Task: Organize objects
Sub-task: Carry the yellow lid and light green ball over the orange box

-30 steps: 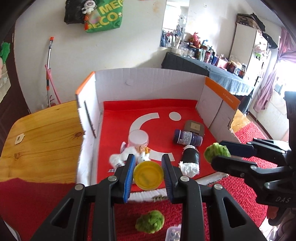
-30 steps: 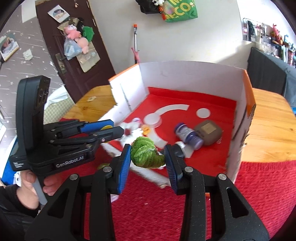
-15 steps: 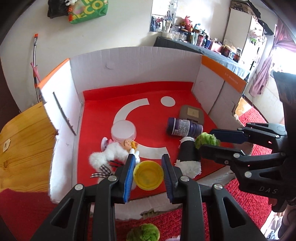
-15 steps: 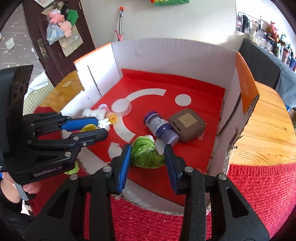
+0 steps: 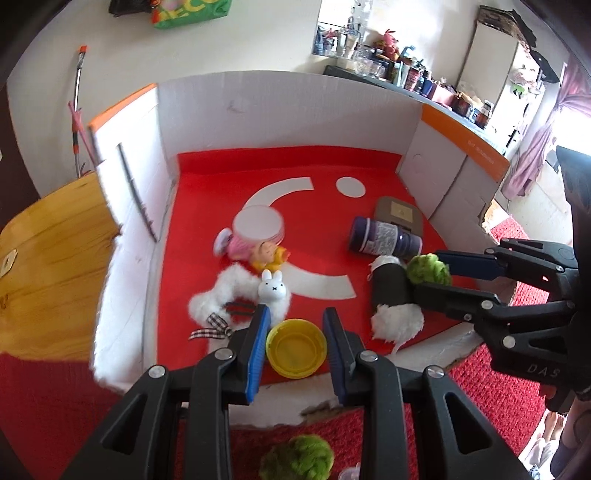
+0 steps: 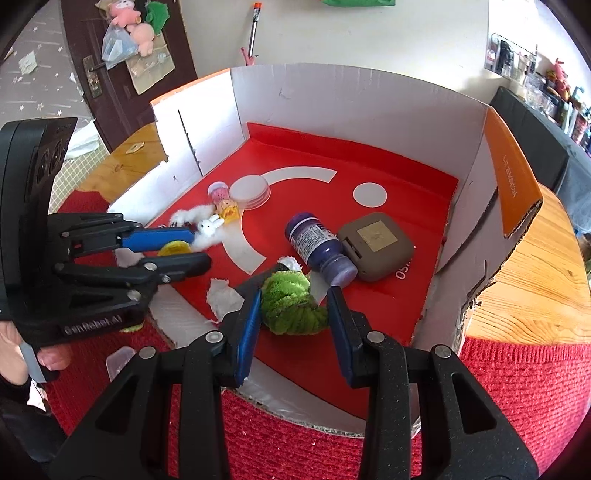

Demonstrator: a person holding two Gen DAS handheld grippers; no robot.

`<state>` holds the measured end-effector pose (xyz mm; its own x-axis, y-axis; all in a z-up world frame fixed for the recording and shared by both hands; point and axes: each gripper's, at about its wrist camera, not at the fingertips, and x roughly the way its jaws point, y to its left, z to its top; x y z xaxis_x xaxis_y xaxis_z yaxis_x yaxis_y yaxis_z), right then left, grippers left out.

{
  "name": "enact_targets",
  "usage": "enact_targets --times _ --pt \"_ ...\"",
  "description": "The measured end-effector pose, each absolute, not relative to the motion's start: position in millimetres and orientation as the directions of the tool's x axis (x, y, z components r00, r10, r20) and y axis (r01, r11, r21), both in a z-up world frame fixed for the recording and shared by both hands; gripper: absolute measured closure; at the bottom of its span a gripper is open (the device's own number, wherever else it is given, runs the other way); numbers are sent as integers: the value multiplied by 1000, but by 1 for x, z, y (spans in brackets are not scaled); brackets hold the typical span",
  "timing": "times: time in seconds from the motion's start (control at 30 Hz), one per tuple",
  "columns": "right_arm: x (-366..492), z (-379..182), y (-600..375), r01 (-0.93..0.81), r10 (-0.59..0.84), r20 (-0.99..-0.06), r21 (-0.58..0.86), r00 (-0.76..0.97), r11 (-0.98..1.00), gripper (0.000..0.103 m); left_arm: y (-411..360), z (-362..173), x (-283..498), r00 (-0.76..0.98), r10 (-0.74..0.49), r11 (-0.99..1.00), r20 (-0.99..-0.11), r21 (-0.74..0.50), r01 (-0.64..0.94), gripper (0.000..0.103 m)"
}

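Both pairs of tongs hang just inside the open front of the cardboard box (image 6: pixel 509 177), apparently to drop their loads with the things already gathered there. The left tongs (image 5: pixel 295 341) pinch a yellow lid (image 5: pixel 296 348) near the toy rabbit (image 5: pixel 272 287); the right tongs (image 6: pixel 293 308) pinch a green woolly ball (image 6: pixel 291 308) beside the purple bottle (image 6: pixel 319 249).

I read "GenRobot.AI" on the body of the left tongs (image 6: pixel 173 245); "DAS" on the body of the right tongs (image 5: pixel 432 273); "ECO" on the green bag (image 5: pixel 192 13) on the wall; print on the purple bottle (image 6: pixel 319 247) label and the box's orange flap (image 6: pixel 511 184) is too small to read.
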<state>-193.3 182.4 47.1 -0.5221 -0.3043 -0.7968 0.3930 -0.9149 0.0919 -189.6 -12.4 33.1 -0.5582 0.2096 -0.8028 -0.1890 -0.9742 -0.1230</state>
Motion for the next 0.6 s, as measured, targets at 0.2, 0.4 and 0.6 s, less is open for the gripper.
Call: enact_targets --times 0.2,0.4,0.6 --pt "-191 49 178 429 -278 -825 48 -493 -902 69 -2 37 -180 -550 173 -978 -817 -77 -193 72" --pt "-196 48 176 431 -279 -833 55 -477 -901 69 5 41 -198 -528 230 -968 -818 -137 -209 72" --pt "-200 47 175 423 -316 -820 102 -477 -901 69 11 33 -207 -536 221 -966 -815 -108 -235 72"
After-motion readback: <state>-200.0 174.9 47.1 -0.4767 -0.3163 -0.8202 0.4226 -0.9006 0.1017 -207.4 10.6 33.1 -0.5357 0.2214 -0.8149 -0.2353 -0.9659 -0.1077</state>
